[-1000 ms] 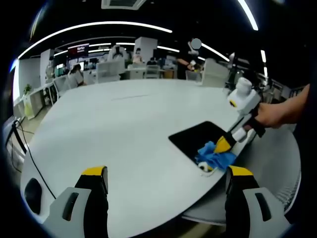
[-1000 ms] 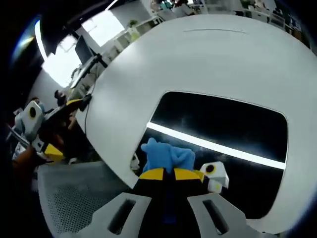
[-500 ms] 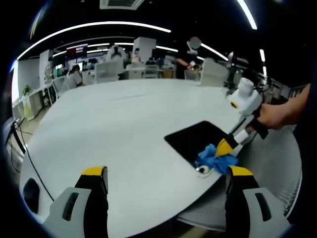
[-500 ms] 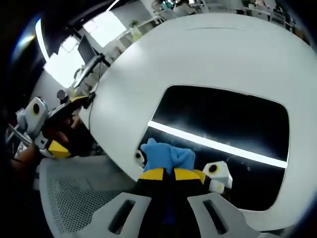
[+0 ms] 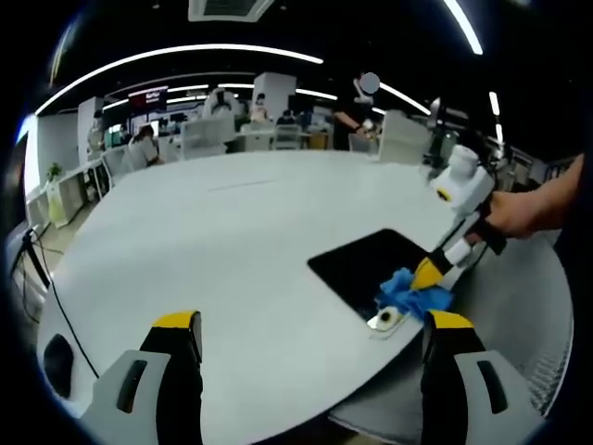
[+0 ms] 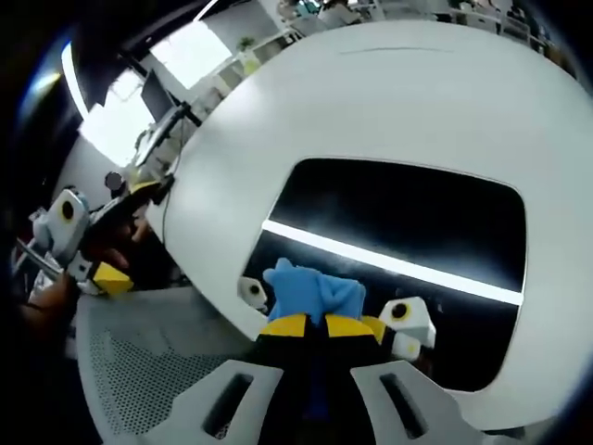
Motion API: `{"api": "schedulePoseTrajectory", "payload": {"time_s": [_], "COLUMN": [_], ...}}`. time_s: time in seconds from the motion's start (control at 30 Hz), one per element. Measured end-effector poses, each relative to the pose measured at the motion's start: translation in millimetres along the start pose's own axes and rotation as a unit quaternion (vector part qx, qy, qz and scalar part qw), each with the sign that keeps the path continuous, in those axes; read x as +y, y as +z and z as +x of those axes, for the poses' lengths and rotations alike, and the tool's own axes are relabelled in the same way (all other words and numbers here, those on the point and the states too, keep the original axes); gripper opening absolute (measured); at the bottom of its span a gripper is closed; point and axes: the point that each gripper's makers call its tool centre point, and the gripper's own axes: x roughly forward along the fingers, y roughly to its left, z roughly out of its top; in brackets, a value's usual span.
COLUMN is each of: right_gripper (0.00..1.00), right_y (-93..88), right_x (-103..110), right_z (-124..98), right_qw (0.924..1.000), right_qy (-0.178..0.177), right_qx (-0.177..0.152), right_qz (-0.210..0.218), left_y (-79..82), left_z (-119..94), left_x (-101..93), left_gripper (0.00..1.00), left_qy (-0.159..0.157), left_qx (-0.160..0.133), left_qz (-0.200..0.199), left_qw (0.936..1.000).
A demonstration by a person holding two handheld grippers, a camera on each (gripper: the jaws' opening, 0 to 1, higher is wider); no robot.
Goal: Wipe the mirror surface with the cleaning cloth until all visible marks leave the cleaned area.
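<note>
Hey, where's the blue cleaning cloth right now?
The blue cleaning cloth is clamped in the right hand-held gripper, pressed on the mirror near its edge closest to that gripper, on the white table.

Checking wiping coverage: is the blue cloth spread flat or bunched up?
Bunched up: the blue cleaning cloth sits crumpled in the right gripper's shut jaws on the dark mirror.

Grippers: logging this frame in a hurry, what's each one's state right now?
Left gripper: open, holding nothing.
Right gripper: shut on the blue cloth, pressed on the mirror.
</note>
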Motion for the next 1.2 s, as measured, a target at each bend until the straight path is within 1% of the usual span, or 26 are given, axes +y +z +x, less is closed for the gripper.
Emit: {"api": "schedulePoseTrajectory", "payload": {"time_s": [0.07, 0.37, 0.47, 0.57, 0.67, 0.7, 0.73, 0.77, 0.87, 1.0, 1.2], "right_gripper": [0.0, 0.0, 0.0, 0.0, 0.0, 0.0, 0.0, 0.0, 0.0, 0.0, 0.0], "right_y": [-0.8, -3.8, -4.8, -6.2, -7.0, -7.0, -6.9, -6.8, -6.5, -5.4, 2.2], "right_x": [-2.7, -17.6, -22.6, -27.0, -27.1, -26.5, -26.3, -26.1, -25.9, -26.1, -29.2], "right_z": [-1.8, -10.1, -12.6, -15.1, -15.7, -15.6, -15.4, -15.3, -15.1, -14.8, -13.0], "right_qw": [1.0, 0.9997, 0.9995, 0.9993, 0.9993, 0.9993, 0.9993, 0.9993, 0.9993, 0.9993, 0.9991], "right_qy": [-0.001, -0.006, -0.008, -0.009, -0.008, -0.007, -0.007, -0.008, -0.008, -0.007, -0.007], "right_qx": [-0.001, -0.003, -0.002, -0.001, -0.003, -0.003, -0.002, -0.002, -0.001, 0.001, 0.007], "right_qz": [0.005, 0.022, 0.029, 0.036, 0.037, 0.037, 0.037, 0.036, 0.036, 0.037, 0.042], "left_y": [1.6, 7.4, 11.3, 10.2, 4.8, 5.1, 8.2, 6.7, 7.0, 8.2, 7.9], "left_z": [1.1, 8.9, 13.5, 17.2, 19.2, 18.8, 18.8, 16.8, 16.5, 18.0, 19.2], "left_x": [-3.1, -5.0, -9.0, -12.7, -21.0, -20.8, -18.7, -15.2, -13.5, -16.0, -16.8], "left_gripper": [1.0, 1.0, 1.0, 1.0, 1.0, 1.0, 1.0, 1.0, 1.0, 1.0, 1.0], "left_qy": [-0.004, -0.01, -0.015, -0.02, -0.021, -0.019, -0.014, -0.007, -0.006, -0.012, -0.019], "left_qx": [0.0, -0.008, -0.011, -0.01, -0.004, -0.007, -0.02, -0.02, -0.022, -0.02, -0.02], "left_qz": [0.0, -0.006, 0.0, 0.006, 0.015, -0.001, -0.017, -0.01, -0.02, -0.003, -0.003], "left_qw": [1.0, 0.9999, 0.9998, 0.9997, 0.9996, 0.9998, 0.9996, 0.9997, 0.9995, 0.9997, 0.9996]}}
